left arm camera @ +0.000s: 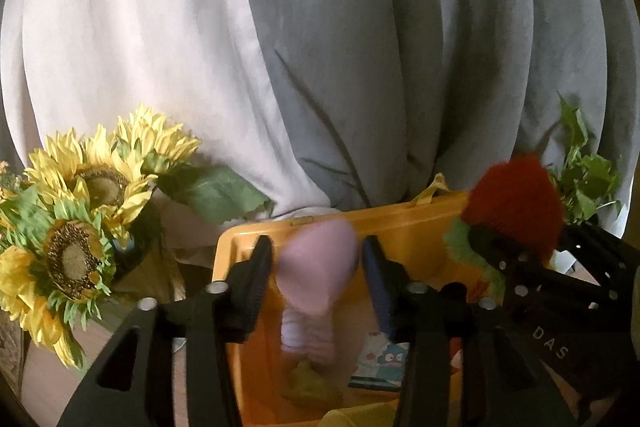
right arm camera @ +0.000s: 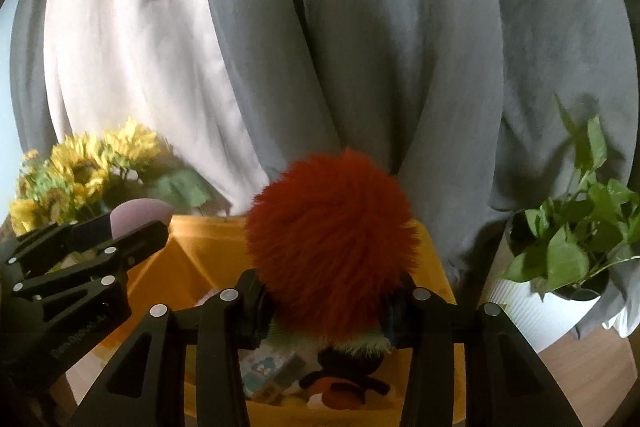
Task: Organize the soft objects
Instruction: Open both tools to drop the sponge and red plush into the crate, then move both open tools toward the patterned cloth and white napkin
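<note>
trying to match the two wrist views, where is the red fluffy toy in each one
Left wrist view: the red fluffy toy sits at the right, above the bin's far right corner, in the right hand-held gripper.
Right wrist view: the toy fills the lower centre, between the fingers.
Shared landmark: the yellow bin below it.

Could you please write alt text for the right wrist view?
The right gripper holds a fluffy red pompom toy over a yellow plastic bin of soft toys, before grey curtains. The left gripper, holding a pink plush, enters at left.
</note>
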